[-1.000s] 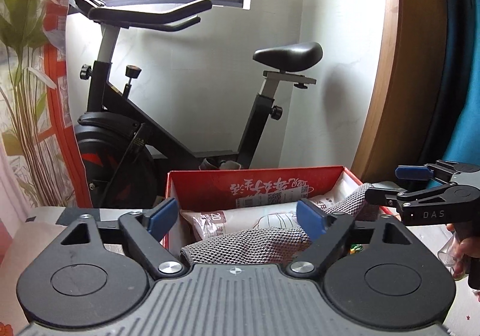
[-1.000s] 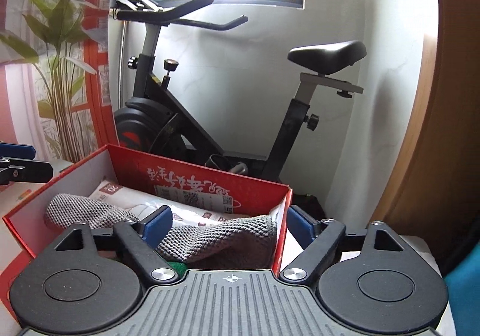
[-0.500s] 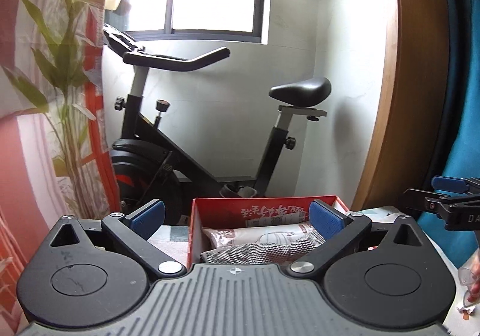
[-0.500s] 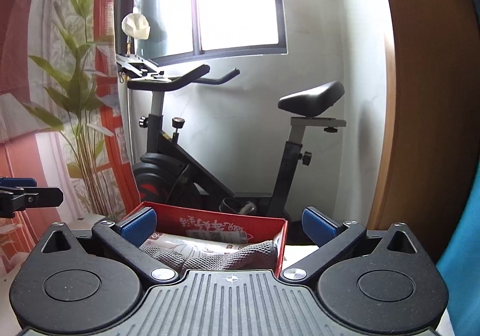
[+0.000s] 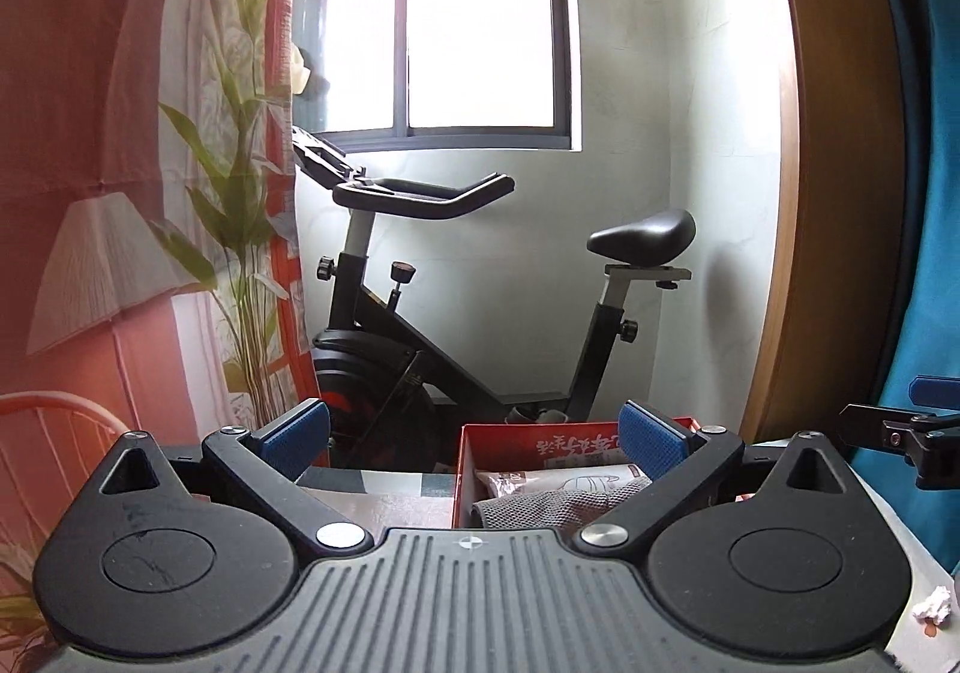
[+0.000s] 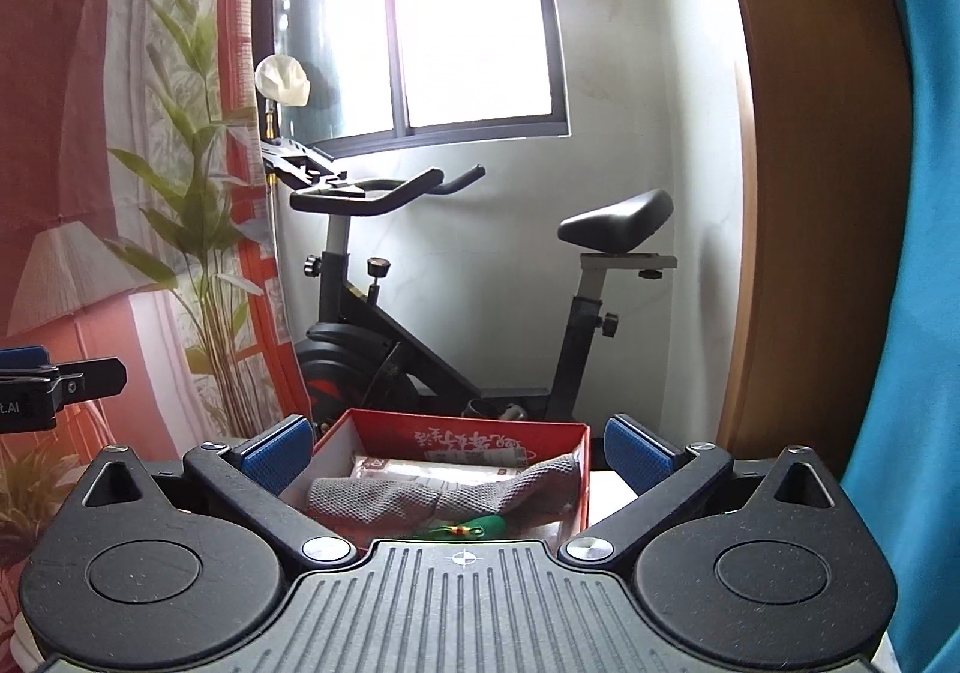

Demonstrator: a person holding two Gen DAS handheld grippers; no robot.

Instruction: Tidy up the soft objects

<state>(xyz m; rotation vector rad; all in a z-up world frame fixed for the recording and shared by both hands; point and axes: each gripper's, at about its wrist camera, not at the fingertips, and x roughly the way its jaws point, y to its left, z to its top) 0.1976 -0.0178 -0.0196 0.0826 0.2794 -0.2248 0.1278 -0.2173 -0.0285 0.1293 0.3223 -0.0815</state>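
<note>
A red cardboard box sits ahead of both grippers. It holds a grey knitted cloth lying over a white printed packet, with a green item at the near side. My right gripper is open and empty, pulled back in front of the box. My left gripper is open and empty, to the left of the box; the cloth shows between its fingers. Each gripper's tip shows in the other's view.
A black exercise bike stands behind the box, under a window. A printed curtain with plant pattern hangs at left. A wooden door frame and teal fabric are at right. A crumpled white scrap lies at lower right.
Both grippers have drawn back and up from the box, leaving the grey cloth lying inside it. The box now looks smaller and lower in both views.
</note>
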